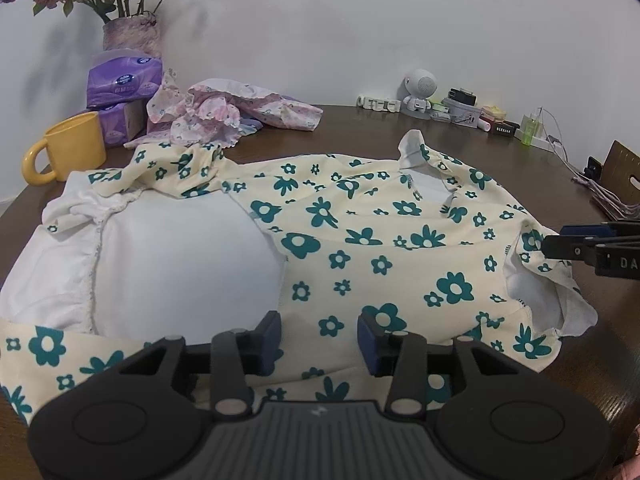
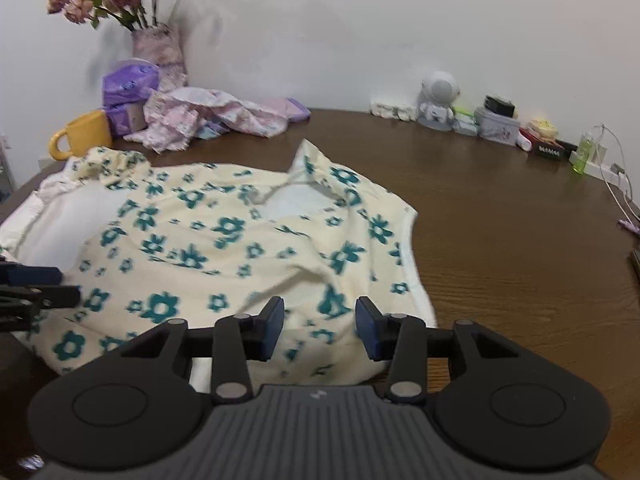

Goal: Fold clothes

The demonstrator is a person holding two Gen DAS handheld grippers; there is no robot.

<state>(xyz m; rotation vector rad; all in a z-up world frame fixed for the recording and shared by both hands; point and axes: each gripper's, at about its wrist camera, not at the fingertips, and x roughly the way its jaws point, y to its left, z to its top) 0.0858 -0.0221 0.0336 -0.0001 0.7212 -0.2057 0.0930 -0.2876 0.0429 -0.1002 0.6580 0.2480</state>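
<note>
A cream dress with teal flowers [image 1: 360, 240] lies spread on the brown table [image 1: 360, 136], its white lining [image 1: 180, 248] turned out on the left. It also shows in the right wrist view [image 2: 240, 240]. My left gripper [image 1: 319, 338] is open, low over the dress's near edge, with nothing between its fingers. My right gripper [image 2: 320, 326] is open over the dress's right sleeve area, and it enters the left wrist view from the right [image 1: 560, 246] beside the sleeve [image 1: 548, 280].
A pile of pink floral clothes [image 1: 224, 112] lies at the back left beside a yellow mug [image 1: 72, 148], purple tissue packs [image 1: 120, 84] and a flower vase [image 1: 130, 34]. Small items, a white speaker figure [image 1: 418, 92] and cables [image 1: 560, 148] line the back right.
</note>
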